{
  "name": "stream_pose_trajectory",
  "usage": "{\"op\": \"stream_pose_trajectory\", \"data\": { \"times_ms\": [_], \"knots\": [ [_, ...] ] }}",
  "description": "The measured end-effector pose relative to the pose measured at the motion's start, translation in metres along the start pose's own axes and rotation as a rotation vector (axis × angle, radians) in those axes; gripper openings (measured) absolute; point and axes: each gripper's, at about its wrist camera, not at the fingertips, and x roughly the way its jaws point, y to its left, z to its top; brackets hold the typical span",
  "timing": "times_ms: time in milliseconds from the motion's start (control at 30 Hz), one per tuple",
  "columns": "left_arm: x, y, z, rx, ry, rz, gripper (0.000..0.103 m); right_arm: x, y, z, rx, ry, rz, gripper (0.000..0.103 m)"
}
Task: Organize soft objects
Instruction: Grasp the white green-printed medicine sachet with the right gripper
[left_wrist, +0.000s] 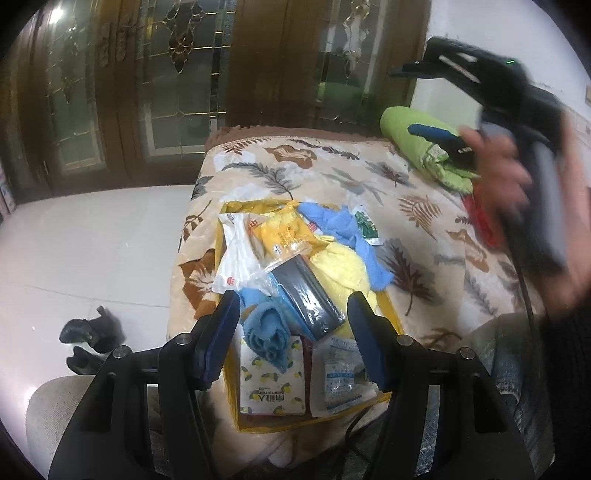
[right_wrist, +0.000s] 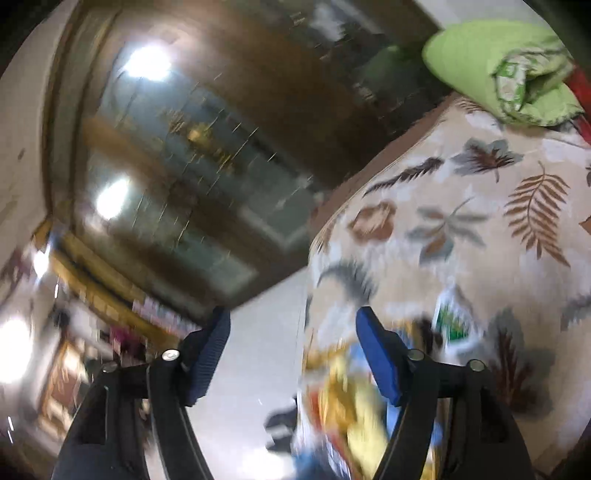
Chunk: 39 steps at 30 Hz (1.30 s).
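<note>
Closest in, the left gripper (left_wrist: 293, 321) hangs with its jaws spread wide and empty over the yellow box (left_wrist: 391, 314), a rolled blue towel (left_wrist: 264, 332) just beneath. The soft things sit heaped in that box on the leaf-print blanket (left_wrist: 369, 177). The heap looks loose, so a careless pinch could drag the crinkly packets (left_wrist: 343, 376) out too. Farther off, the right gripper (left_wrist: 424, 99) is raised, also wide and empty; swinging blurred, it could clip the green quilt (left_wrist: 410, 129).

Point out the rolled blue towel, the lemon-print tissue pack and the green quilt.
rolled blue towel (left_wrist: 264, 332), left wrist view, rolled end
lemon-print tissue pack (left_wrist: 271, 380), left wrist view, printed face
green quilt (right_wrist: 476, 59), right wrist view, plain green side
</note>
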Motion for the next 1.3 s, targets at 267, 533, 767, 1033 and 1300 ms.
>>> {"op": "stream_pose_trajectory", "data": {
  "times_ms": [267,533,767,1033,1300],
  "knots": [
    [0.004,0.011,0.002,-0.052,0.005,0.009,0.061,0.021,-0.094,0.019,0.173,0.006,-0.276,0.072],
    [0.002,-0.009,0.003,0.037,-0.026,0.072,0.061,0.039,-0.115,0.046,0.285,0.008,-0.322,0.072],
    [0.012,-0.021,0.021,0.060,-0.023,0.123,0.061,0.059,-0.114,0.039,0.238,0.105,-0.278,0.072],
    [0.050,-0.007,0.075,-0.190,0.032,-0.031,0.061,0.074,-0.097,0.032,0.111,0.315,-0.182,0.072],
    [0.113,-0.033,0.141,-0.145,0.152,-0.145,0.061,0.044,-0.153,0.049,0.243,0.236,-0.293,0.072]
  ]
}}
